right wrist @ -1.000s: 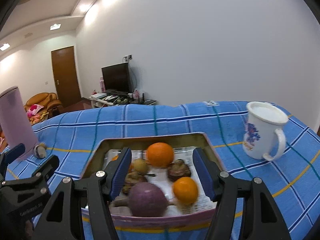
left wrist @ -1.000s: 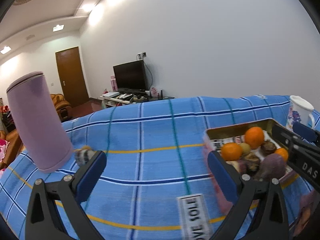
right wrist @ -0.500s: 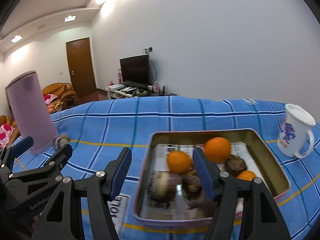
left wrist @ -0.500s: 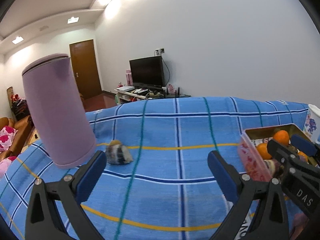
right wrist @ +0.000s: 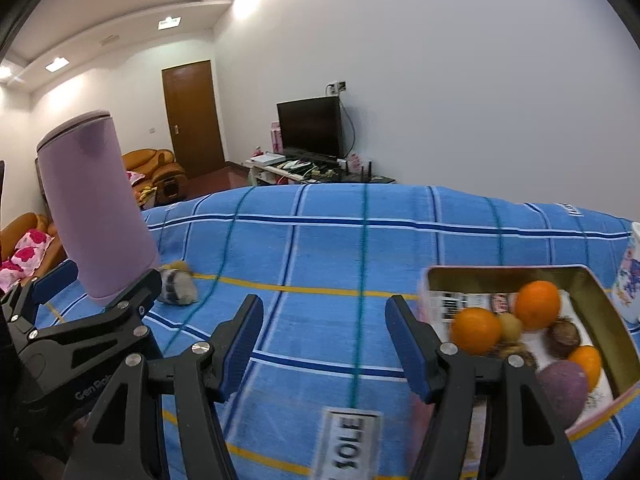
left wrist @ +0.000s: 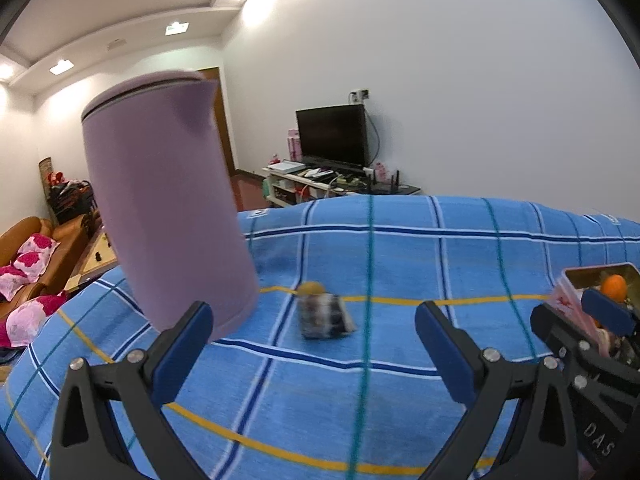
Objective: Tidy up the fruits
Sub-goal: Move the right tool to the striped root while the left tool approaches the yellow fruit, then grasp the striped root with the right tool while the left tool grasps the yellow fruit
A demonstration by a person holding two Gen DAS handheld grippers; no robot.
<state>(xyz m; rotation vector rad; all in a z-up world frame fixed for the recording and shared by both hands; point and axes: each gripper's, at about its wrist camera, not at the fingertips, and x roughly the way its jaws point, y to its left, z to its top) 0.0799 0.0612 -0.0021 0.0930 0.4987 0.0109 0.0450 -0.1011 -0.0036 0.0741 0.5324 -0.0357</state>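
A dark, mottled fruit [left wrist: 325,314] with a small yellow one behind it lies on the blue plaid cloth [left wrist: 400,264], beside a tall lilac cylinder [left wrist: 168,216]. My left gripper [left wrist: 314,340] is open just short of that fruit, nothing between its fingers. My right gripper [right wrist: 324,340] is open over bare cloth. In the right wrist view the same fruit [right wrist: 178,286] sits far left, and the metal tin [right wrist: 600,300] at right holds oranges [right wrist: 536,304], a purple fruit [right wrist: 562,392] and several dark ones. The left gripper's body crosses the lower left of the right wrist view.
A white floral mug [right wrist: 632,276] stands right of the tin. The lilac cylinder [right wrist: 94,208] rises at the cloth's left edge. A printed label [right wrist: 350,444] lies on the cloth near me. A TV stand, sofas and a door are beyond the table.
Both grippers swung left across the cloth. The tin slid to the right edge of both views, and the cylinder and the mottled fruit came nearer and more central. Both jaws stayed open.
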